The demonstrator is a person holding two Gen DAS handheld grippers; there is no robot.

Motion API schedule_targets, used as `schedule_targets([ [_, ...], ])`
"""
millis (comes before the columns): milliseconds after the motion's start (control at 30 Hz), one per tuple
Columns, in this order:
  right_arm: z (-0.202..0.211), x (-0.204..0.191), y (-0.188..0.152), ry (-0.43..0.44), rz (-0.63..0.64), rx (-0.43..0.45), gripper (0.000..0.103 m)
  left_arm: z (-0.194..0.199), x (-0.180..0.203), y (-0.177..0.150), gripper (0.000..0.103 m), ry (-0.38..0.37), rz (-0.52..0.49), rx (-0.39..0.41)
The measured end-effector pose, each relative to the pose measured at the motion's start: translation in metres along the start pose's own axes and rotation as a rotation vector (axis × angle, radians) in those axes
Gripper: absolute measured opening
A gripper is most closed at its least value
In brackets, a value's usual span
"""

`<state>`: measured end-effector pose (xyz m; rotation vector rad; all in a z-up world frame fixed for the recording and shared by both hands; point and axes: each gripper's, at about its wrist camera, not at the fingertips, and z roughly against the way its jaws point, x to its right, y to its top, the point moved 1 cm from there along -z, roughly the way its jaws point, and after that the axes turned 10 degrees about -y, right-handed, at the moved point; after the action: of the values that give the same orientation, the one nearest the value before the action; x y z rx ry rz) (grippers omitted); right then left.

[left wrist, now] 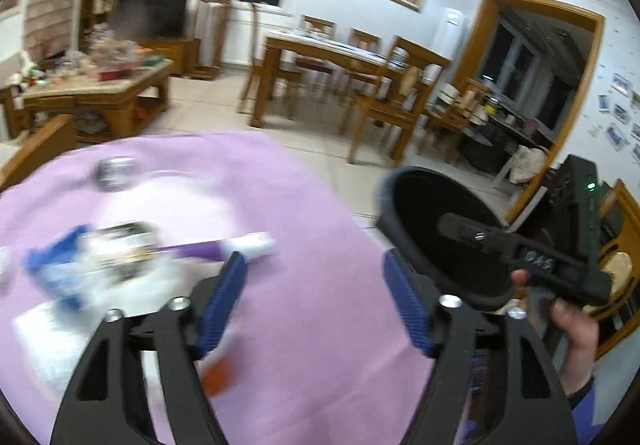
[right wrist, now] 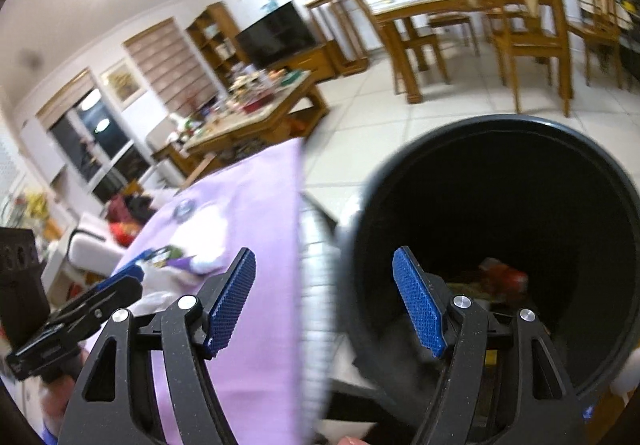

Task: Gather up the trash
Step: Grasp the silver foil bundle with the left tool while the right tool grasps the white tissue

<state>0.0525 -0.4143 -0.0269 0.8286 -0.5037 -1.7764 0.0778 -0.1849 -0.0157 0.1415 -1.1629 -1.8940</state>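
A table under a pink cloth (left wrist: 312, 237) holds blurred trash: a purple and white tube (left wrist: 236, 247), a blue and white wrapper pile (left wrist: 68, 269), a crushed silver can (left wrist: 116, 173) and an orange bit (left wrist: 218, 375). My left gripper (left wrist: 316, 297) is open and empty above the cloth, just right of the tube. A black trash bin (right wrist: 500, 245) stands off the table's right edge, with red and yellow trash at its bottom (right wrist: 502, 277). My right gripper (right wrist: 326, 297) is open and empty, between the cloth edge and the bin rim. The bin also shows in the left wrist view (left wrist: 436, 229).
The right gripper's body and hand (left wrist: 560, 273) hang in front of the bin. Behind are a wooden dining table with chairs (left wrist: 352, 61), a cluttered coffee table (left wrist: 100, 85), a TV (left wrist: 154, 11) and tiled floor (left wrist: 320, 157).
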Motion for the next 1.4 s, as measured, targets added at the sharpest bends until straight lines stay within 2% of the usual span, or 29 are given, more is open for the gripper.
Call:
schedule_targets([
  [133,-0.019,-0.06,-0.008,0.059,0.083,-0.044,0.071,0.04,-0.043,-0.011,0.088,0.144,-0.018,0.047],
  [200,-0.028,-0.09,-0.012,0.085,0.123,-0.066,0.071,0.051,-0.057,-0.017,0.089,0.191,-0.042,0.036],
  [267,-0.034,-0.117,-0.016,0.117,0.154,-0.088,0.071,0.057,-0.074,-0.024,0.093,0.221,-0.079,-0.012],
  [433,-0.054,-0.185,-0.031,0.165,0.241,-0.142,0.071,0.053,-0.105,-0.035,0.093,0.238,-0.22,-0.15],
  [500,-0.061,-0.203,-0.039,0.18,0.275,-0.163,0.071,0.051,-0.11,-0.039,0.093,0.221,-0.275,-0.192],
  [700,-0.089,-0.236,-0.052,0.142,0.336,-0.221,0.07,0.033,-0.118,-0.056,0.093,0.157,-0.416,-0.308],
  [767,-0.096,-0.237,-0.054,0.129,0.355,-0.233,0.042,0.029,-0.118,-0.058,0.094,0.153,-0.438,-0.316],
  [833,-0.101,-0.24,-0.059,0.113,0.381,-0.238,0.035,0.028,-0.121,-0.057,0.093,0.116,-0.406,-0.301],
  [900,-0.101,-0.239,-0.063,0.107,0.39,-0.232,0.031,0.031,-0.126,-0.054,0.084,0.091,-0.346,-0.276],
  [967,-0.099,-0.236,-0.061,0.105,0.381,-0.216,0.021,0.035,-0.132,-0.05,0.071,0.084,-0.285,-0.25],
  [1033,-0.094,-0.231,-0.058,0.126,0.362,-0.207,0.015,0.042,-0.138,-0.048,0.065,0.068,-0.221,-0.229],
  [1200,-0.077,-0.227,-0.051,0.153,0.331,-0.161,0.013,0.062,-0.133,-0.054,0.058,0.077,-0.192,-0.19],
  [1400,-0.05,-0.223,-0.042,0.202,0.286,-0.118,0.012,0.105,-0.121,-0.053,0.057,0.074,-0.146,-0.08],
])
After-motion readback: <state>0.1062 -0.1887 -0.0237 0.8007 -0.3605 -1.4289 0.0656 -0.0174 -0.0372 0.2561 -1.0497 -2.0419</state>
